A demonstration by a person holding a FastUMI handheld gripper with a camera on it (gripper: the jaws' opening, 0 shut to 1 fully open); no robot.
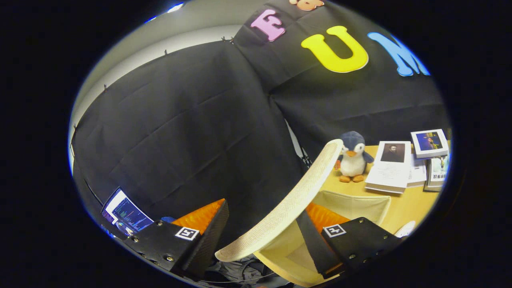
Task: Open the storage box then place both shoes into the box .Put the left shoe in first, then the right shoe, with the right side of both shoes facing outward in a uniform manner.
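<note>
The storage box (352, 206) sits in the lower right of the frame on the wooden surface (416, 204), and its woven lid (296, 196) stands raised, curving up across the middle of the frame between my jaws. My jaws (260, 244) stand wide apart; the lid's lower edge passes between them, nearer the right one. I cannot tell whether either finger touches it, and I am not clamped on anything.

My worry is that lid. It looks tilted rather than leaning safely back, so if I pull away carelessly it could drop shut over the box and the opening would need redoing. Catching it with a finger could also drag the light fabric box across the surface toward the plush penguin (353, 157) and the books (392, 166) just beyond it.

Something pale at the right edge, near my right finger (360, 240), may be a shoe (406, 229); too little shows to be sure.
</note>
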